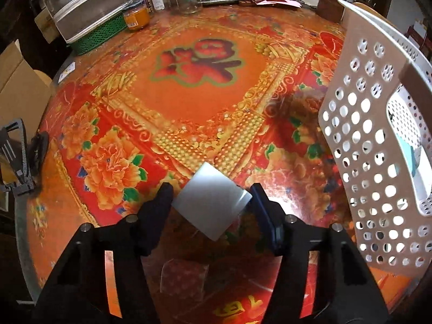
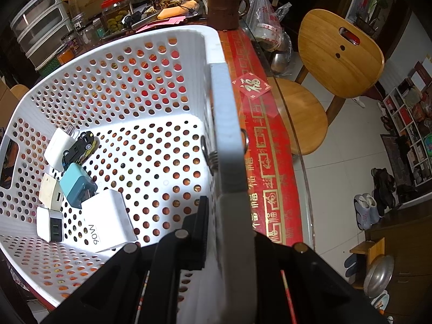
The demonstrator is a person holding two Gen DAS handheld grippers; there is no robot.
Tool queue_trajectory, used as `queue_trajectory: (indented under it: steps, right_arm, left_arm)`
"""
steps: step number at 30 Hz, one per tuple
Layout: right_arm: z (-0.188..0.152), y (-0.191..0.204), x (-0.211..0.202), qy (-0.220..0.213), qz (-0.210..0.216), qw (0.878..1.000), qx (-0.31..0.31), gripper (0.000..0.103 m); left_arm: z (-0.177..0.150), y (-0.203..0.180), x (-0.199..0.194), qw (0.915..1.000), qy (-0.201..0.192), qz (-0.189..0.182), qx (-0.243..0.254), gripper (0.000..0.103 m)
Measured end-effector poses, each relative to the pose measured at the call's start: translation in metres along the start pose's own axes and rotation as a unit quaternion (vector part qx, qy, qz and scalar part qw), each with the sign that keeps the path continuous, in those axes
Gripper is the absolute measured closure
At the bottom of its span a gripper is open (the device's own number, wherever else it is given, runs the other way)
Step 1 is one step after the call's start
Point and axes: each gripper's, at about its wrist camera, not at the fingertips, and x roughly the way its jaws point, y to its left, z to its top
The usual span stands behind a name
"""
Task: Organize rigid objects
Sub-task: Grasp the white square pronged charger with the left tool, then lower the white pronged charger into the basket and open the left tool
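- Left tongs [image 1: 212,189] bracket the grey block [image 1: 209,202] at lower centre of the left wrist view; the pads sit at its corners, contact uncertain. A diagonal hold could let it twist free.
- Right tongs [image 2: 229,208] are clamped on the rim of the white basket [image 2: 226,135], which holds chargers [image 2: 108,220] at lower left.
- The desk [image 1: 189,94] is open at centre; the basket wall crowds the right edge.

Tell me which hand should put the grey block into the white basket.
Left. Its tongs already straddle the grey block beside the white basket; the right tongs are shut on the basket's rim.
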Motion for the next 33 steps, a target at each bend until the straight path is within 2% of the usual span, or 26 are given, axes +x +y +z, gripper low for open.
queue_trajectory:
  steps: [11,14,18,23,28,33]
  right_arm:
    - [0.0,0.0,0.0,0.001,0.003,1.0,-0.003,0.095]
    - [0.0,0.0,0.0,0.001,0.003,1.0,-0.003,0.095]
    - [0.001,0.0,0.0,0.001,0.002,1.0,-0.004,0.095]
    - [0.001,0.001,0.0,0.002,0.001,1.0,-0.005,0.095]
    - [0.001,0.0,-0.001,0.001,0.002,1.0,-0.005,0.095]
    - [0.001,0.0,-0.001,0.001,0.002,1.0,-0.005,0.095]
  left_arm:
    - [-0.003,0.011,-0.034,0.9972,-0.047,0.057,0.006,0.047]
    - [0.001,0.017,-0.051,0.994,-0.066,0.087,0.005,0.047]
    - [0.012,0.016,-0.082,0.985,-0.098,0.141,0.015,0.047]
    - [0.027,0.007,-0.117,0.9796,-0.131,0.149,0.035,0.047]
    - [0.036,-0.011,-0.147,0.9777,-0.157,0.128,0.054,0.047]
    - [0.042,-0.051,-0.183,0.9735,-0.189,0.095,0.086,0.047]
